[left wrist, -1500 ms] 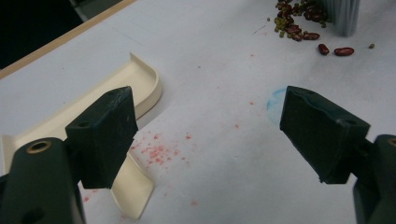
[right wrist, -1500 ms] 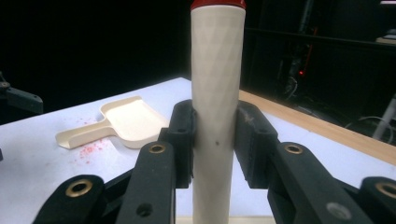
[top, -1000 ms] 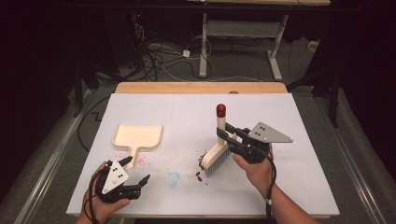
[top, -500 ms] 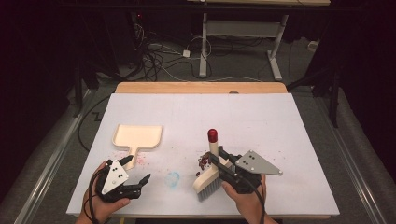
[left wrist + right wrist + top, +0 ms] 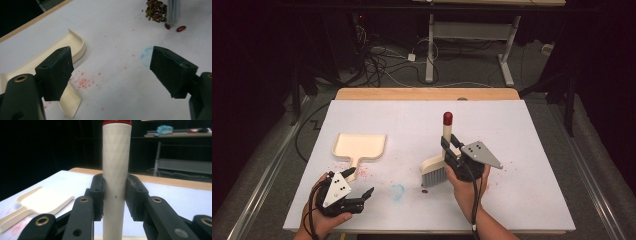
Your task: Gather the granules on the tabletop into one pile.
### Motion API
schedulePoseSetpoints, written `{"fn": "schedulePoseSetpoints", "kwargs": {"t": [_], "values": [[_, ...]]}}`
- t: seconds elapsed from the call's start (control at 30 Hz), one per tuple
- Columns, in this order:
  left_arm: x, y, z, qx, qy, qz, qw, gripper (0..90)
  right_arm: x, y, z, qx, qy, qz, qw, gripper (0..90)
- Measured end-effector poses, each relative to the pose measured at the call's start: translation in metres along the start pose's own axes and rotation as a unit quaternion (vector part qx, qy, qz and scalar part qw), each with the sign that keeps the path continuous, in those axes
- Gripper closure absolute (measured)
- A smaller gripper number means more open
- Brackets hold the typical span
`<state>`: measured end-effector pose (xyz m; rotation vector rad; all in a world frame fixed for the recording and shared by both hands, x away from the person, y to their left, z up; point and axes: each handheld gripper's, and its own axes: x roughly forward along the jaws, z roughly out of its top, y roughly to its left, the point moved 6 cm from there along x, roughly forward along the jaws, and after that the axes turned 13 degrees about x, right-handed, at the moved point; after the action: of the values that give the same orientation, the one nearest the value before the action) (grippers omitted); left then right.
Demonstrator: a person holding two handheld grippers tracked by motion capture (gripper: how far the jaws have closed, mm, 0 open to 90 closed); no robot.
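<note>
Dark lab behind, cables on the floor, white worktop (image 5: 522,150) with a wooden strip along the far edge. You're sweeping spilled beans toward a dustpan, and I'd call it early-to-mid stage.

Right tool (image 5: 451,151) is clamping the brush (image 5: 440,161) by its cream handle, jaws pressing both sides in the right gripper view (image 5: 115,197). The brush is standing nearly upright, red cap up, bristles down on the worktop right of centre.

Left tool (image 5: 362,197) is sitting wide open and holding nothing, resting near the front-left edge. In the left gripper view (image 5: 112,72) its jaws are framing bare worktop.

The beans (image 5: 156,11) are gathering into a small pile against the bristles; two red kidney beans (image 5: 175,27) are lying loose just beside it. The dustpan (image 5: 358,148) is lying flat at left, well apart from the pile, and looking empty.

Left to do, as I'm judging it: you're needing to grab the dustpan handle, bring the pan to the pile, sweep everything in, strays included. Red and blue smudges (image 5: 397,191) are staying on the surface.
</note>
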<state>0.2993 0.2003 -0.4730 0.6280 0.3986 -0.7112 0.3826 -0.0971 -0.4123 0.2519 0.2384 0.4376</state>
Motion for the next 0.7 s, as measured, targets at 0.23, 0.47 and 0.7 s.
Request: {"fn": "schedulePoseSetpoints", "kwargs": {"t": [0.23, 0.47, 0.7], "values": [[-0.002, 0.000, -0.001, -0.004, 0.000, 0.003, 1.0000, 18.1, 0.001, -0.010, 0.012, -0.002, -0.002, 0.002, 1.0000, 70.6], [-0.001, -0.001, 0.000, 0.000, 0.006, 0.004, 1.0000, 18.1, -0.024, 0.009, 0.020, -0.010, 0.000, 0.041, 0.9991, 70.6], [-0.002, 0.000, 0.002, 0.000, 0.001, 0.005, 1.0000, 18.1, -0.049, 0.051, -0.001, -0.020, 0.025, 0.065, 0.9974, 70.6]]}}
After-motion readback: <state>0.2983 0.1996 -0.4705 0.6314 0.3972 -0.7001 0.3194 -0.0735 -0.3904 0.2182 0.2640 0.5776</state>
